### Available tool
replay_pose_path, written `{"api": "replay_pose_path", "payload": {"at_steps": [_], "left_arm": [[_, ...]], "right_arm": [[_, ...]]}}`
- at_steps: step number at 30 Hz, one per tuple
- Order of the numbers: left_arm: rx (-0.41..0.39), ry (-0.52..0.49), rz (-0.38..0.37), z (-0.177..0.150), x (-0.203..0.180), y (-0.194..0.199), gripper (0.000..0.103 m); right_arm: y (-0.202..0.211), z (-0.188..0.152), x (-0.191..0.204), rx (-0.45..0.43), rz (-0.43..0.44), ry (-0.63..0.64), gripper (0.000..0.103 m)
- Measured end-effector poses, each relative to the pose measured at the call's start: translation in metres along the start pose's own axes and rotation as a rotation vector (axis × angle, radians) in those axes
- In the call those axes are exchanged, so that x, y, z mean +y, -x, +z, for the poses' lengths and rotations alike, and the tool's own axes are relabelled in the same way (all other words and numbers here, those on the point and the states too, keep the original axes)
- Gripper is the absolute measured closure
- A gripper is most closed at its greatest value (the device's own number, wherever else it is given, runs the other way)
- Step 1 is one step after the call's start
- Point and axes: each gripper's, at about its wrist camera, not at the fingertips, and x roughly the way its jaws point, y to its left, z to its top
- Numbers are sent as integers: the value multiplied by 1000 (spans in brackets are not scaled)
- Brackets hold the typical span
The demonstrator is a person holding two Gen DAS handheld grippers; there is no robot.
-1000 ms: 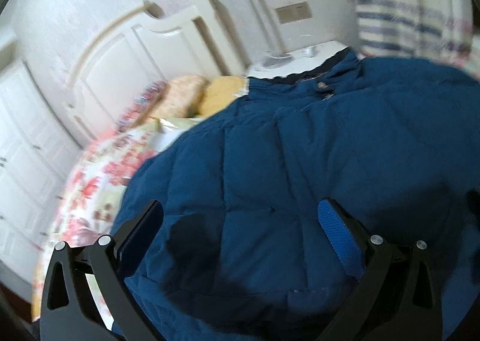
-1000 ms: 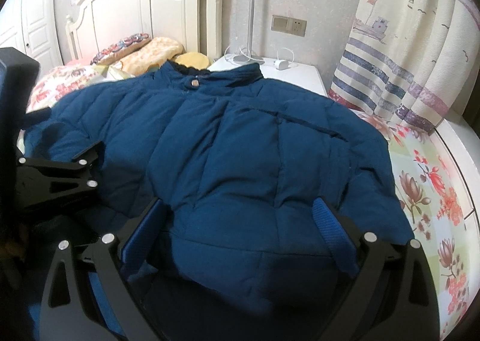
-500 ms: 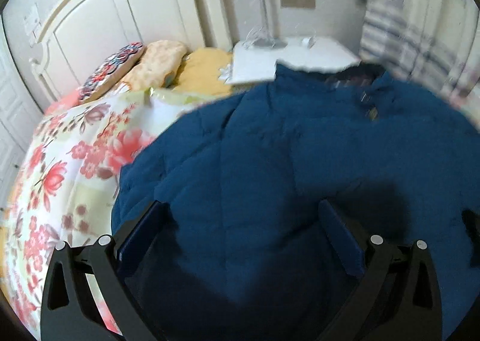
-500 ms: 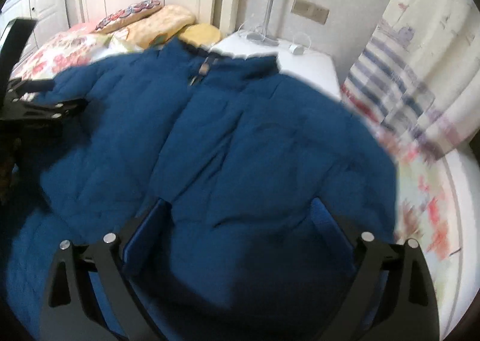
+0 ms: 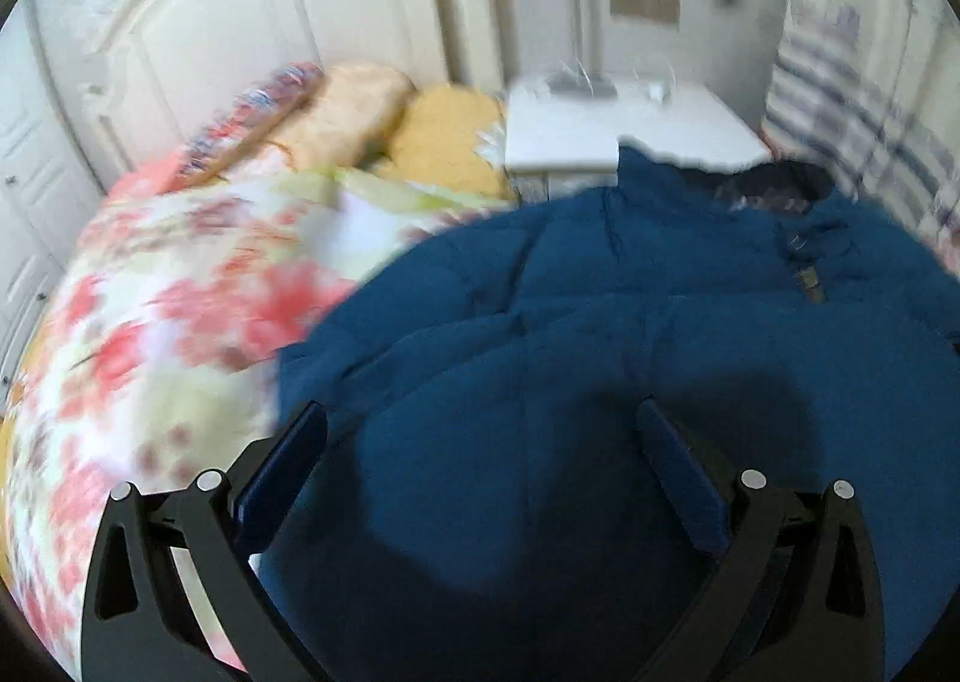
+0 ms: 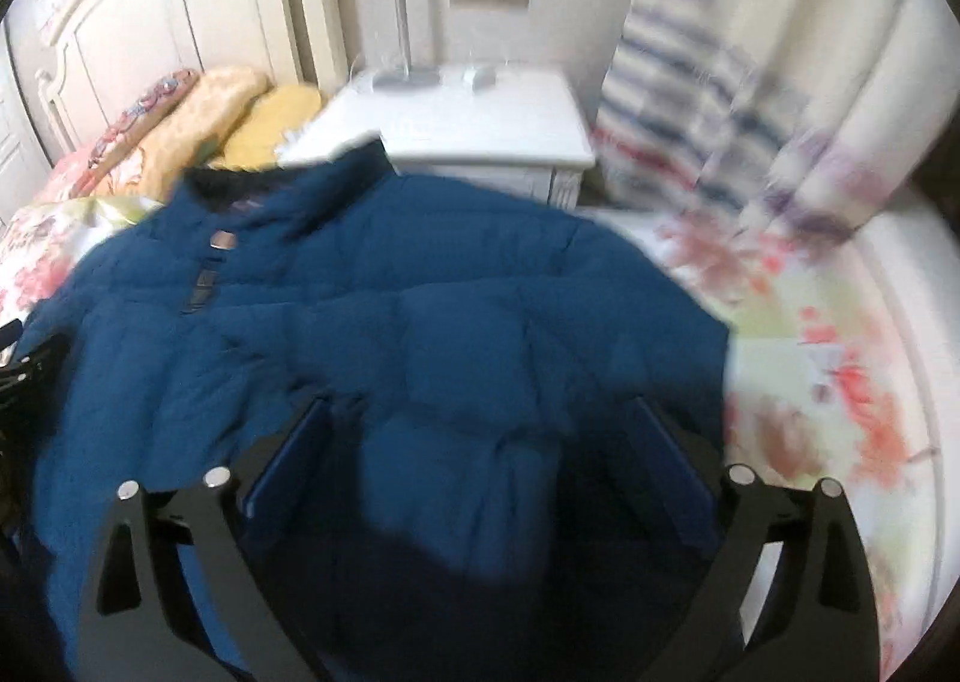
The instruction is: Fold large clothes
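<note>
No lettering, label or number is legible anywhere; both views are blurred.

A dark blue quilted puffer jacket (image 6: 390,334) lies spread on the floral bedspread (image 6: 828,358), collar toward the cream headboard (image 6: 156,22); the right gripper (image 6: 480,442) hangs above its hem, jaws spread wide, gripping nothing; a white nightstand (image 6: 456,130) stands beyond the bed's head-end corner.

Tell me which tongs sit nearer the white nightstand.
Right, as far as the views show. The right tongs hang over the blue jacket with the white nightstand straight ahead; the left tongs face the same jacket with the nightstand ahead, slightly right.
</note>
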Motion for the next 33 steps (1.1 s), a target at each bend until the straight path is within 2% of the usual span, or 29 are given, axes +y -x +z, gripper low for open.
{"api": "replay_pose_path", "payload": {"at_steps": [2, 4, 6, 7, 9, 11, 13, 16, 20, 22, 24, 26, 27, 29, 31, 32, 33], "left_arm": [[-77, -7, -52, -18, -5, 43, 4], [-101, -65, -100, -47, -20, 72, 4], [-63, -147, -118, -75, -37, 79, 4], [-31, -194, -115, -90, -49, 75, 4], [30, -261, -86, -113, -65, 62, 4], [7, -262, -67, -122, -63, 63, 4], [50, -223, -92, -120, -49, 61, 4], [55, -199, -77, -132, -23, 66, 4], [82, -72, -53, -138, 31, 61, 4], [103, 7, -44, -141, 46, 64, 4], [83, 9, -21, -145, 34, 79, 4], [7, -27, -113, -148, 5, 110, 4], [-22, -60, -142, -150, -11, 122, 4], [-63, -175, -149, -159, -50, 139, 4], [-30, -286, -132, -172, -79, 129, 4], [-1, -309, -118, -176, -82, 118, 4], [12, -291, -156, -182, -75, 110, 4]], "right_arm": [[33, -24, 29, -42, 37, 101, 5], [40, -49, 55, 3, 79, 205, 3], [35, -81, 81, 90, 96, 309, 3], [30, -97, 93, 107, 44, 375, 2], [28, -114, 104, 58, -27, 439, 2], [27, -115, 93, 86, 10, 376, 2], [28, -118, 77, 130, 28, 312, 2], [41, -133, 46, 144, 57, 238, 3], [57, -149, 1, 157, -16, 92, 3], [71, -153, 5, 124, -40, 86, 3], [94, -160, 31, 56, 16, 130, 4], [106, -164, 58, 25, 77, 195, 4], [108, -170, 77, 28, 94, 257, 4], [100, -181, 101, 66, 91, 344, 4], [89, -191, 100, 90, 85, 348, 3], [87, -192, 91, 101, 125, 302, 3], [86, -193, 77, 127, 165, 246, 2]]}}
